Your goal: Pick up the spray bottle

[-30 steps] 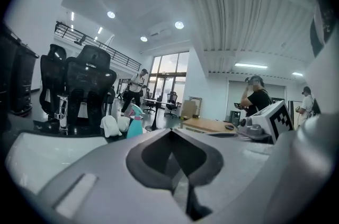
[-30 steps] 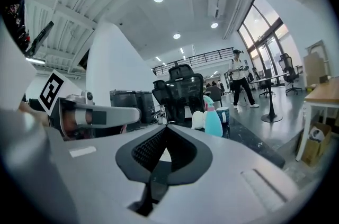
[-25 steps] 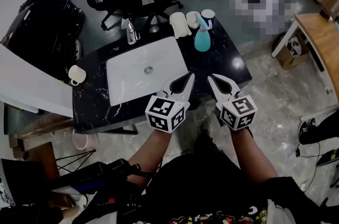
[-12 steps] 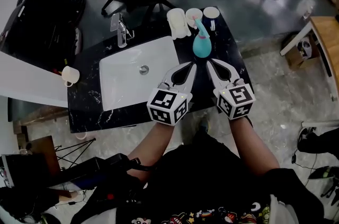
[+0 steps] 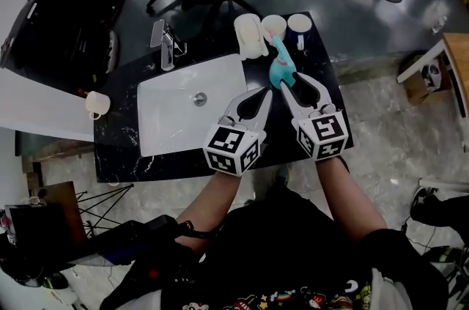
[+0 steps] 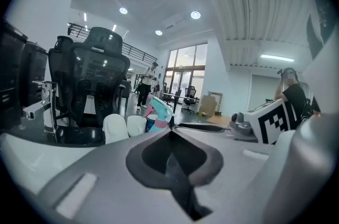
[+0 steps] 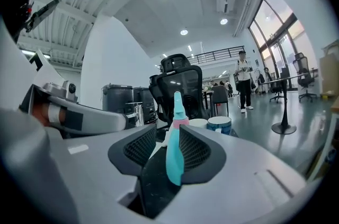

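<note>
The spray bottle's (image 7: 175, 157) base is cut off behind the right gripper's (image 5: 293, 85) jaws, and it is unclear whether their pads touch it. Those jaws stand apart, with the bottle upright in the gap. It is teal with a pink collar and a slim nozzle, near the counter's (image 5: 124, 147) far right corner, just before a white cup (image 5: 273, 26) and a blue-banded cup (image 5: 299, 24). The left gripper (image 5: 264, 91) is closed and empty.

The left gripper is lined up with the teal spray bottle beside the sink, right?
Wrong side: the right gripper is lined up with the teal spray bottle beside the sink. The right gripper view shows it through the jaws' gap.
</note>
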The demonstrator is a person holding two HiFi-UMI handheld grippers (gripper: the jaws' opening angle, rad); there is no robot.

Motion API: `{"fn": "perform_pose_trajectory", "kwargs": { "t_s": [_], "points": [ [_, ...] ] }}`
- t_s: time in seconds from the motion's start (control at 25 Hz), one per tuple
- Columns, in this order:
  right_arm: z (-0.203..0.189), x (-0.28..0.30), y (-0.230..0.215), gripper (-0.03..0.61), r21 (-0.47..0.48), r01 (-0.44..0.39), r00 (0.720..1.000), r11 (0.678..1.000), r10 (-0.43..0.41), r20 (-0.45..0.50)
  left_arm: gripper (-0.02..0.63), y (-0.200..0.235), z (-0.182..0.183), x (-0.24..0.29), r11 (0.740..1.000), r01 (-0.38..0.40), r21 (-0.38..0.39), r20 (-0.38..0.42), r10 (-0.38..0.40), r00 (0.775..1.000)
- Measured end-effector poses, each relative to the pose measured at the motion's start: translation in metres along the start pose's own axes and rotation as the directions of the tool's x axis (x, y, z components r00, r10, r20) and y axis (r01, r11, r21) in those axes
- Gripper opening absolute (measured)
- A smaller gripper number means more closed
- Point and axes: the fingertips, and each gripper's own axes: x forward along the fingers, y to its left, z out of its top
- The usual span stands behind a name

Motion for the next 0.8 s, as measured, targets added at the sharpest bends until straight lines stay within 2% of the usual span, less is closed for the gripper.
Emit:
{"fn": "perform_pose_trajectory", "kwargs": {
  "t_s": [0.24, 0.44, 0.8],
  "points": [
    [-0.001, 0.021, -0.017, 0.187, -0.034, 0.021, 1.000, 0.999, -0.020, 0.018, 0.000, 0.013, -0.006, 0.016, 1.000, -0.022, -0.006, -0.022, 0.022, 1.000],
    [0.002, 0.036, -0.023, 0.204, -0.043, 0.007, 1.000, 0.999, -0.006, 0.031, 0.000, 0.025, -0.009, 0.028, 0.999, -0.038, -0.015, -0.036, 0.037, 0.999],
    [0.009, 0.055, -0.025, 0.209, -0.046, -0.030, 0.999, 0.998, 0.032, 0.042, 0.000, 0.036, -0.013, 0.040, 0.998, -0.058, -0.030, -0.050, 0.056, 0.997]
  ]
}}
